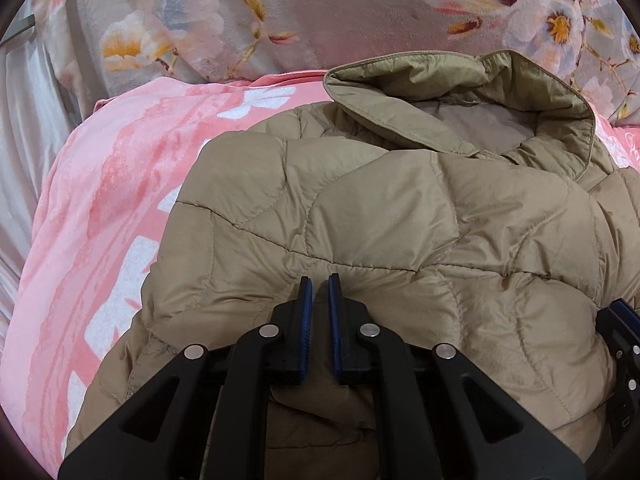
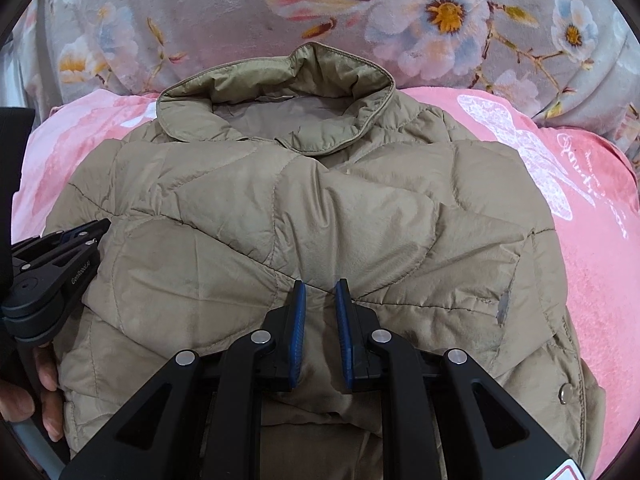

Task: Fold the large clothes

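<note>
A tan quilted puffer jacket (image 1: 400,220) lies on a pink blanket (image 1: 100,208), collar (image 1: 460,92) at the far end. It fills the right wrist view too (image 2: 280,208), with its collar (image 2: 280,92) up top. My left gripper (image 1: 320,284) sits low over the jacket's near part, jaws nearly together with jacket fabric bunched between the blue pads. My right gripper (image 2: 321,288) does the same a little to the right, a fold of jacket between its pads. The left gripper also shows at the left edge of the right wrist view (image 2: 56,256).
A grey floral blanket (image 1: 320,8) lies beyond the pink one, also in the right wrist view (image 2: 440,12). The pink blanket (image 2: 580,220) shows a white dragonfly print on the right. A hand (image 2: 36,392) holds the left gripper's handle.
</note>
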Action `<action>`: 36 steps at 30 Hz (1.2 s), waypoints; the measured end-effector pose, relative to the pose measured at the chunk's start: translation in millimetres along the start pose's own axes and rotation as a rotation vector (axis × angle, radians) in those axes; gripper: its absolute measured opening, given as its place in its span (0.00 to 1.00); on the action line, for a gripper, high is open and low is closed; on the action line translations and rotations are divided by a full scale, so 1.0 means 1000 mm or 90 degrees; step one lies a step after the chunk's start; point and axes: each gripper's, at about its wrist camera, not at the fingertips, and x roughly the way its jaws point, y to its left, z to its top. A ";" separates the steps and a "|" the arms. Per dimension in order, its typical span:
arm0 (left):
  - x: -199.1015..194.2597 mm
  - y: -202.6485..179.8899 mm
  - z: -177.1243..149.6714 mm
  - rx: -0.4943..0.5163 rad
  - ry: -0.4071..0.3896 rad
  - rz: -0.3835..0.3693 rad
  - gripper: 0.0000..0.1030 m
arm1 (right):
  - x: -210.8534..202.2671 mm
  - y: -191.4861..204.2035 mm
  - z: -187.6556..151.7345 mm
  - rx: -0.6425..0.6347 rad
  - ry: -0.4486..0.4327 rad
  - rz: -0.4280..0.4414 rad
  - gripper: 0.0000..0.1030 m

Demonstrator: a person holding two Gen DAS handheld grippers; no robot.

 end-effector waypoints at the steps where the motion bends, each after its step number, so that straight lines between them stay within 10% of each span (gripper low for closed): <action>1: 0.000 -0.001 0.000 0.003 0.001 0.003 0.07 | 0.000 0.000 0.000 0.000 0.000 0.000 0.14; 13: 0.005 -0.010 0.001 0.036 0.013 0.029 0.07 | 0.004 -0.003 0.001 0.004 0.016 0.016 0.14; 17: -0.003 0.003 0.002 0.045 0.022 -0.036 0.08 | -0.006 -0.007 0.002 -0.039 0.049 0.037 0.18; 22: -0.022 0.053 0.037 -0.065 0.020 -0.168 0.42 | -0.030 -0.044 0.022 0.060 0.055 0.138 0.48; 26: -0.013 0.054 0.080 -0.138 0.029 -0.240 0.68 | -0.014 -0.065 0.056 0.182 0.020 0.203 0.50; 33: 0.049 0.023 0.109 -0.201 0.113 -0.286 0.61 | 0.045 -0.072 0.087 0.308 0.022 0.225 0.50; 36: 0.061 0.015 0.110 -0.202 0.127 -0.303 0.33 | 0.064 -0.071 0.093 0.304 0.044 0.227 0.40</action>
